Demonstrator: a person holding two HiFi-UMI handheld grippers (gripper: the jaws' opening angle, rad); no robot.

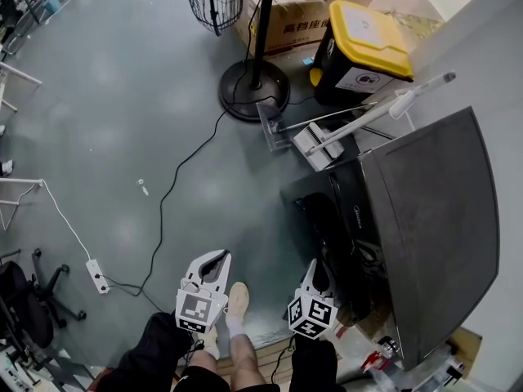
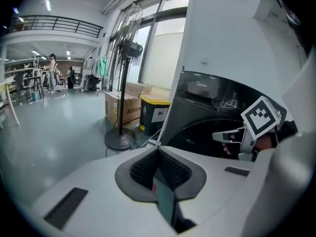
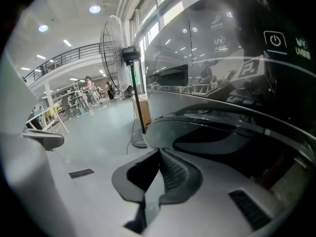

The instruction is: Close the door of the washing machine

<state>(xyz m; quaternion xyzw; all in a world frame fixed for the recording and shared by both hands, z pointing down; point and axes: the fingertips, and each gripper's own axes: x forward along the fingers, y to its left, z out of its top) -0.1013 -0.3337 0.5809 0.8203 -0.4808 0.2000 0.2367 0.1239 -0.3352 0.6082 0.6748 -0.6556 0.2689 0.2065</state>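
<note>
The dark grey washing machine [image 1: 433,219] stands at the right of the head view, its front facing left. Its round glossy door [image 1: 323,219] hangs ajar, swung out from the front. My right gripper [image 1: 315,278] is shut with nothing in it, its tips close to the door's outer face; contact cannot be told. In the right gripper view the shut jaws [image 3: 160,152] point at the door's rim [image 3: 207,127], under the control panel [image 3: 274,39]. My left gripper [image 1: 211,266] hangs left of it, away from the machine, shut and empty [image 2: 159,149]. From there I see the machine [image 2: 207,107] and the right gripper [image 2: 224,136].
A standing fan [image 1: 255,80] stands on its round base beyond the machine, beside a cardboard box [image 1: 286,15] and a yellow-lidded black bin [image 1: 364,47]. A white pole [image 1: 384,113] leans there. A black cable and power strip [image 1: 96,274] lie on the floor at left.
</note>
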